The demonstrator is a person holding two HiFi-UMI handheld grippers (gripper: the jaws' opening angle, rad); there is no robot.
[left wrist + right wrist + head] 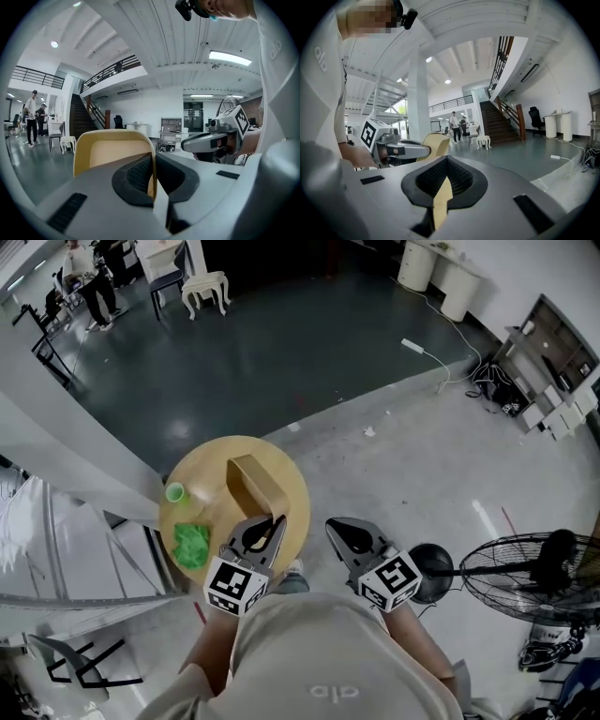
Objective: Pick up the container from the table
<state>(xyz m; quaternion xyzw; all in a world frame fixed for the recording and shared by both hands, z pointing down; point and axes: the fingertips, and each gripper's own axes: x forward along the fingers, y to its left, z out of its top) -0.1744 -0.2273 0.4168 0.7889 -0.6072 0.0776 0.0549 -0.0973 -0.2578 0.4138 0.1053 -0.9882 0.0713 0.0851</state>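
The tan open-topped container (251, 482) is over the round wooden table (202, 474); whether it touches the top I cannot tell. My left gripper (267, 521) is shut on its near wall. In the left gripper view that wall (105, 154) runs between the pads of my left gripper (153, 164). My right gripper (336, 526) is off the table's right edge, apart from the container. In the right gripper view my right gripper (443, 180) is shut on a thin tan strip (440, 201); what the strip is I cannot tell. The container (436, 143) is at the left there.
A small green cup (175, 491) and a crumpled green thing (191, 545) lie on the table's left side. A floor fan (534, 577) stands at the right. A white stool (206, 287) and people (94, 277) are far off. White stair rails run at the left.
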